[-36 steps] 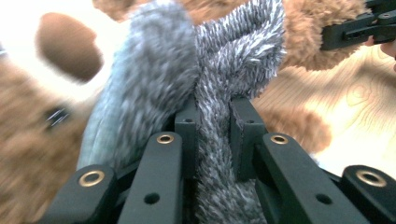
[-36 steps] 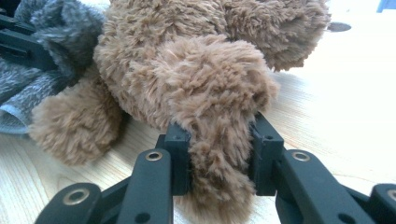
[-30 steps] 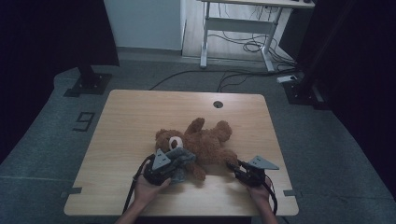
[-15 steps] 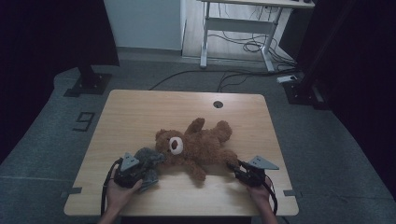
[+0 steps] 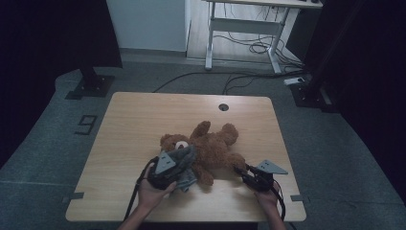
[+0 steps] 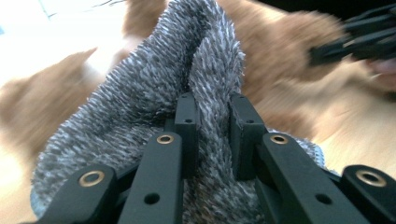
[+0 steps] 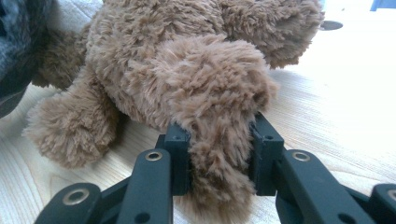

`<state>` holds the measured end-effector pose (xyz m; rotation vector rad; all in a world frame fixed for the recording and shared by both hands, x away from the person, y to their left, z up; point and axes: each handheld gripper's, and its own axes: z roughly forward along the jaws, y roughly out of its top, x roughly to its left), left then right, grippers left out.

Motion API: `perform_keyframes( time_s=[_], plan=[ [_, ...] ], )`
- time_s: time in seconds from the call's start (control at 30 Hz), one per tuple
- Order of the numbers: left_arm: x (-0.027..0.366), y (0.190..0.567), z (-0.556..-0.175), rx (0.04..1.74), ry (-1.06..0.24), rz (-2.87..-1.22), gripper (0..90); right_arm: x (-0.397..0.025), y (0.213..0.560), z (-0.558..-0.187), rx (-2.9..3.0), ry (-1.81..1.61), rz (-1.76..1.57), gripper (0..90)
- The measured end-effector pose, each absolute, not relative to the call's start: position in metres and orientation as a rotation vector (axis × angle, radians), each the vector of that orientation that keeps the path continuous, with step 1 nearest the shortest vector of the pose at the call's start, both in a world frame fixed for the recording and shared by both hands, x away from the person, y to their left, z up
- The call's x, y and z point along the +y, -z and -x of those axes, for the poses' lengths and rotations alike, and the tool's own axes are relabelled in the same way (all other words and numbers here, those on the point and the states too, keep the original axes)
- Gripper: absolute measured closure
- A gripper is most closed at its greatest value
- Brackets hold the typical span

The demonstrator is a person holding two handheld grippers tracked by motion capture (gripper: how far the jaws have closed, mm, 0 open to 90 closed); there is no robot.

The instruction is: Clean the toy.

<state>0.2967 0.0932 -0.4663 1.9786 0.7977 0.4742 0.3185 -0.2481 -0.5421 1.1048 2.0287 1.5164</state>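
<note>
Lying on its back near the front middle of the wooden table, a brown teddy bear is sprawling with its head toward the person's left and its limbs spread.

Left gripper: jaws are pinching a fold of fuzzy grey knit cloth, drawn in close on it with only the fabric between them. In the high view the grey cloth is bunching against the bear's head and shoulder, partly hiding the face. The left hand is gripping the tool from the near edge of the table. In the left gripper view the bear is blurring behind the cloth.

Right gripper: jaws are clamping on one of the bear's plush limbs, narrowed around it with fur bulging above and below. In the high view the right gripper is sitting at the bear's lower side, just off the front right part of the table, cable trailing back past the hand.

Both grippers are sitting low, close to the tabletop, on opposite sides of the teddy bear.
</note>
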Motion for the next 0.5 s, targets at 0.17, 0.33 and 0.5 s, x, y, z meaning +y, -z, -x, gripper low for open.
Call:
perform_keyframes(
  time_s=[0.17,0.33,0.5],
  plan=[
    [0.035,0.457,-0.304,0.676,-0.424,-2.036,76.0,-0.248,0.542,-0.319,2.023,-1.526,-1.106,66.3],
    [-0.017,0.462,-0.312,0.608,-0.386,-2.109,76.0,-0.247,0.543,-0.319,2.023,-1.53,-1.108,66.3],
    [-0.033,0.48,-0.32,0.623,-0.353,-2.163,75.9,-0.248,0.543,-0.318,2.026,-1.534,-1.105,66.3]
  ],
)
